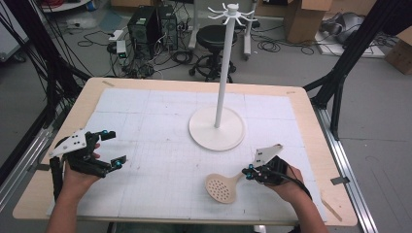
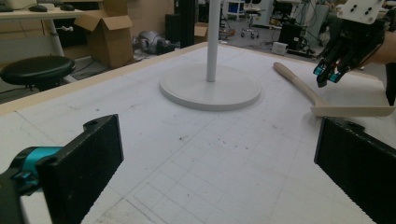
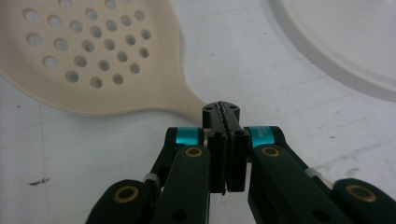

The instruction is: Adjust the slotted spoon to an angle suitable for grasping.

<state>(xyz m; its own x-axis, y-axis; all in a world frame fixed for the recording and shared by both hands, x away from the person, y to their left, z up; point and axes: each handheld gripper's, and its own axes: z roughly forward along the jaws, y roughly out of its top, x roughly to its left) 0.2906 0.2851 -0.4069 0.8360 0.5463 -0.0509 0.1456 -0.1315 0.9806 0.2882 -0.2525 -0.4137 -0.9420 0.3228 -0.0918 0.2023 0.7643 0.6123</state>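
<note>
— Handle first: was the right claw (image 3: 226,140) on it?

— It looked so. In the right gripper view its jaws were pressed nearly together over the thin end of the slotted spoon's (image 1: 222,187) handle, which disappeared between them. From the left gripper view, though, the handle seemed to lie just beside the tips, so I could not be sure the pinch was firm.

— And where was the spoon itself?

— Flat on the surface (image 1: 160,121), perforated bowl toward the person, handle running out to the right claw. Nothing was lifted.

— The left claw (image 1: 109,148)?

— Spread wide and holding nothing, hovering over the left side of the surface, well apart from the spoon.

— What lay beyond?

— A white hanging stand (image 1: 221,87) in the middle of the surface, round base, tall post, hooks at the top, all bare.

— So how far along?

— Early, I judged. The grasp was at most just made. Raising the spoon, carrying it to the stand and hooking it up there all remained, if hanging was the aim.
</note>
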